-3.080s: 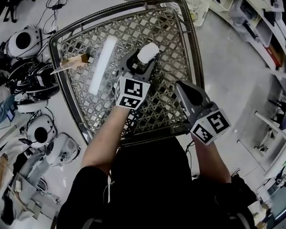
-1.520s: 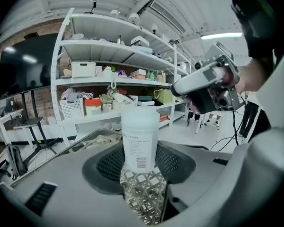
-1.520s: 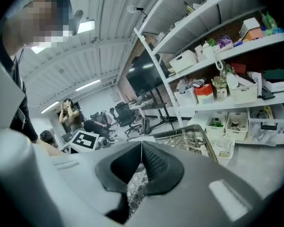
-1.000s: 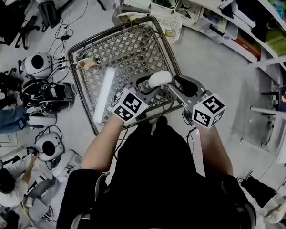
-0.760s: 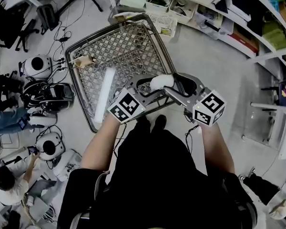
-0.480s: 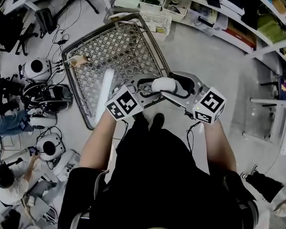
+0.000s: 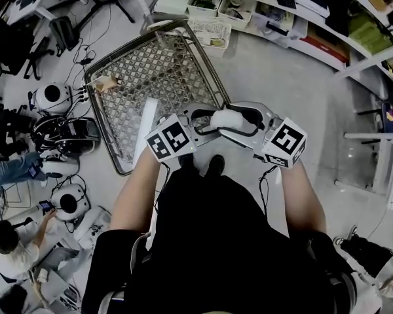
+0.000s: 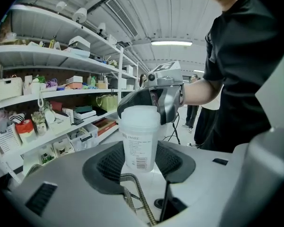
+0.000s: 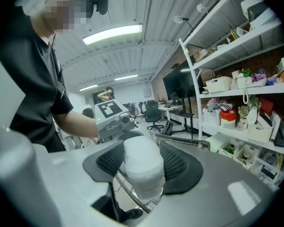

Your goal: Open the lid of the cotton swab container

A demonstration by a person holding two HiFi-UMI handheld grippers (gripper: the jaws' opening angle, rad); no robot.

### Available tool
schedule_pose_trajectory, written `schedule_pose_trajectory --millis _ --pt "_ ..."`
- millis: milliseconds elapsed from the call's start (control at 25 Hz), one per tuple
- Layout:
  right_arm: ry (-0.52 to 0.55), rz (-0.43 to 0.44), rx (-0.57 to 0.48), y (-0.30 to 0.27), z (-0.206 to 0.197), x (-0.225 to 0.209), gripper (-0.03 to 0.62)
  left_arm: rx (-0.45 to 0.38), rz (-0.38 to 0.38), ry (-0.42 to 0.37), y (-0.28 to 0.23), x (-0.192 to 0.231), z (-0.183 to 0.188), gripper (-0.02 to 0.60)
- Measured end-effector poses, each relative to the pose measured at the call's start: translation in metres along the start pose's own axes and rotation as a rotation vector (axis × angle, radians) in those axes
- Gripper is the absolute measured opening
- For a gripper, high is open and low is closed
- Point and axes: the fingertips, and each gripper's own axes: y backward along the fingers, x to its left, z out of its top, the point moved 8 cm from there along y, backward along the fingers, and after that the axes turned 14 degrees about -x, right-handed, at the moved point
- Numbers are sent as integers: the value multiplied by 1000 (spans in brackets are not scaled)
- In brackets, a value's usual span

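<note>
White and translucent, the cotton swab container (image 7: 226, 118) lay level in mid-air between two hand-held grippers, in front of the person's black shirt (image 7: 216, 241) and above the near corner of a wire-mesh rack (image 7: 203, 52). The left gripper (image 8: 141, 161) was clamped on the container's labelled body, its ribbed pads (image 8: 106, 162) pressing on either side and the barcode turned toward that gripper's camera. The right gripper (image 9: 143, 164) met it from the opposite end. Its jaws had just been closing, and the lid (image 9: 141, 152) sat between them with both pads against its sides. Seen from the left gripper view, the right gripper's dark jaws wrapped over the top of the container, so that only the lid's lower edge showed beneath them. From overhead the two tools pointed toward each other, each square-patterned marker cube (image 7: 168, 138) facing up, the person's bare forearms running back toward the body. On the rack's mesh lay a long white tube (image 7: 144, 124) near the left rim and a small tan object (image 7: 106, 82) at the far left corner, both well apart from the container. Shelves (image 7: 262, 5) stacked with bins lined the far wall, and round white devices (image 7: 52, 97) and cables sat on the grey floor to the left of the rack.
</note>
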Motion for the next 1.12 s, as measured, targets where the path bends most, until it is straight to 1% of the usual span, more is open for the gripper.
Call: schedule_pose_trajectory --millis 200,440,720,960,1120 --pt "36 13 50 -7 3 3 233 19 -43 3 6 4 0 196" --pt "72 32 114 -24 6 5 232 61 -99 -16 23 15 1 196" --pt "116 36 153 -37 8 1 230 93 -95 -28 29 25 1 196" --pt "122 36 200 -41 -1 -1 227 119 -89 1 30 26 -8 195" --pt "123 31 206 -43 -2 2 227 132 -87 12 28 24 -11 195"
